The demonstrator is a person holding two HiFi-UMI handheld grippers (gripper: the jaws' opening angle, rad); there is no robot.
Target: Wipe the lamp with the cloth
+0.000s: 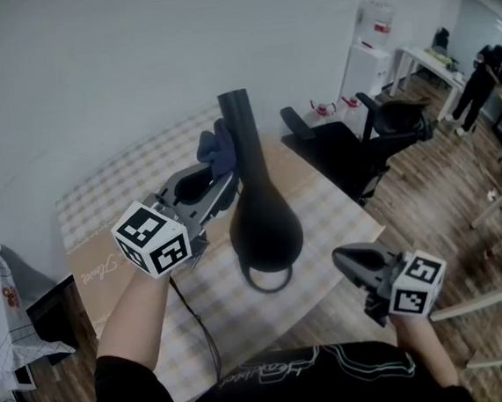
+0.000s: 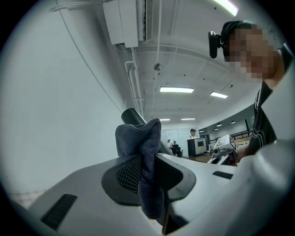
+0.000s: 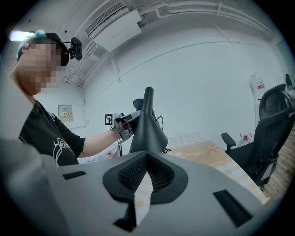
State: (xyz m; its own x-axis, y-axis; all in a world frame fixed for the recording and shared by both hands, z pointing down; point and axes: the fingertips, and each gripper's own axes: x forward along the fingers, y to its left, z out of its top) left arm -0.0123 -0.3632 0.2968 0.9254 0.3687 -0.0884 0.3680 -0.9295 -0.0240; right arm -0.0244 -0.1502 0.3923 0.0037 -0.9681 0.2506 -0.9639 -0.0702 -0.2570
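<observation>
Currently, wiping stage, cloth at the lamp's neck.

- Lamp [image 1: 265, 225]: black, slim neck over a bulbous body, standing on the checked table [image 1: 330, 199], cord trailing off toward 7 o'clock.
- Left gripper [image 1: 216, 174]: jaws clamped on a bunched dark blue cloth [image 1: 218, 148]. A fold stands proud above the jaw tips. From where I stand the cloth lies against the upper neck, at about 11 o'clock from the body. Touching or only just beside, I cannot settle.
- Right gripper [image 1: 352, 264]: jaws brought together, nothing between them. It hangs apart from the lamp at roughly 4 o'clock, not steadying it.

Progress, as a judgement: the cloth is picked up and brought to the lamp, so set-up is done. The work looks to be on the top part of the neck — the lower neck, the wide body and the ring at the foot look left to do. No visible dust or streaks, so how much is already clean cannot be read.
</observation>
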